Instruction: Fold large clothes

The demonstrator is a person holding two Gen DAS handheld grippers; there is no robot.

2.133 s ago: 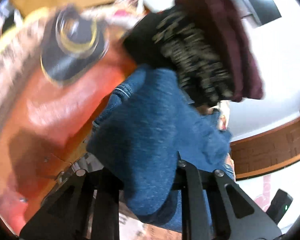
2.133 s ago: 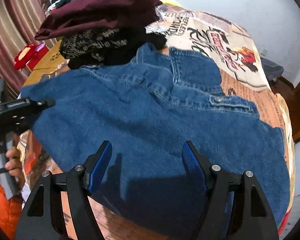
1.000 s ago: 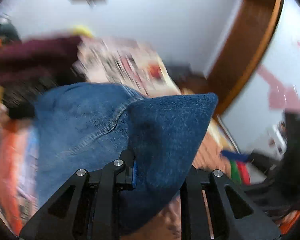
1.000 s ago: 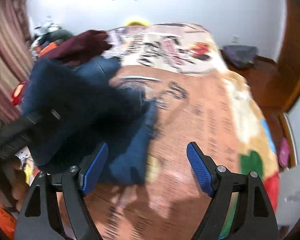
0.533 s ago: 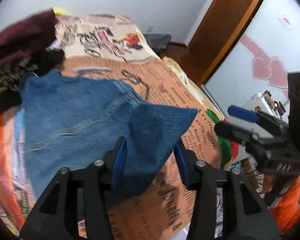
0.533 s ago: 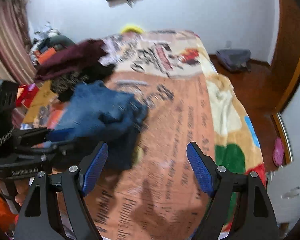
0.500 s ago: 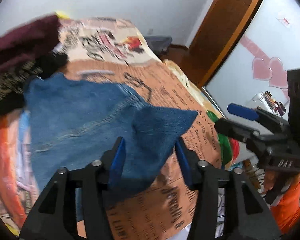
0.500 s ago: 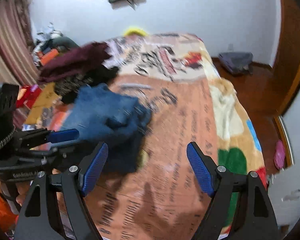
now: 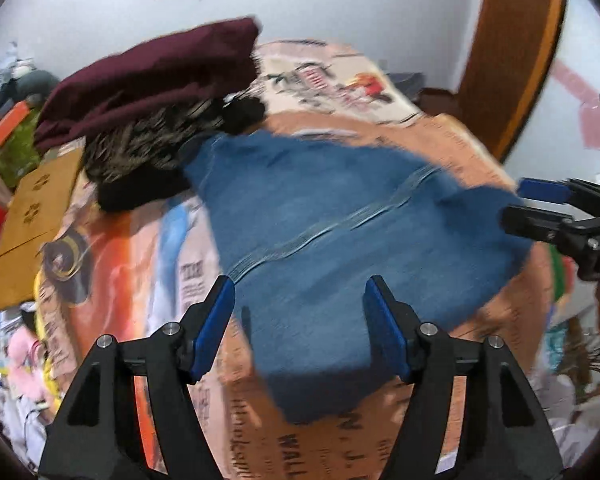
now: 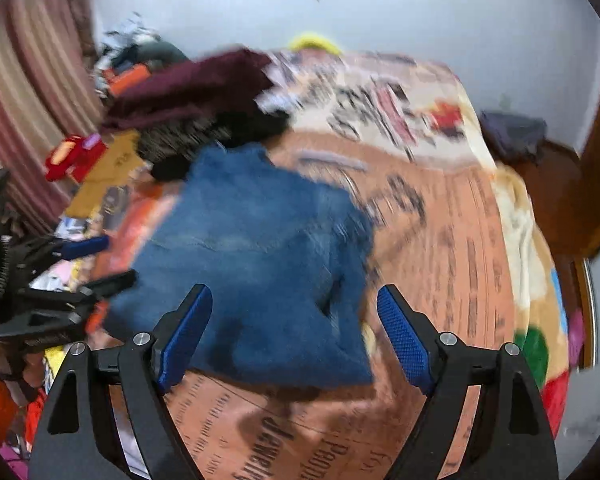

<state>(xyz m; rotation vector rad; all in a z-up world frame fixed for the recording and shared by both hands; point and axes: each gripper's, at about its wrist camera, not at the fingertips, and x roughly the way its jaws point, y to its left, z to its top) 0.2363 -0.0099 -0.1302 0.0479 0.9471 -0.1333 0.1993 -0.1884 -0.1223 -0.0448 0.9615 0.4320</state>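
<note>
A blue denim garment [image 9: 340, 232] lies folded on the bed's printed orange bedspread [image 10: 452, 248], near the bed's front edge and just in front of a stack of a maroon folded cloth [image 9: 152, 76] on a black patterned garment [image 9: 148, 148]. The left gripper [image 9: 300, 320] hovers over the denim with jaws spread wide, holding nothing. The right gripper [image 10: 292, 336] is likewise wide open and empty above the denim's near edge. A flat brown cardboard box [image 9: 32, 204] lies at the bed's left edge; its contents cannot be seen.
</note>
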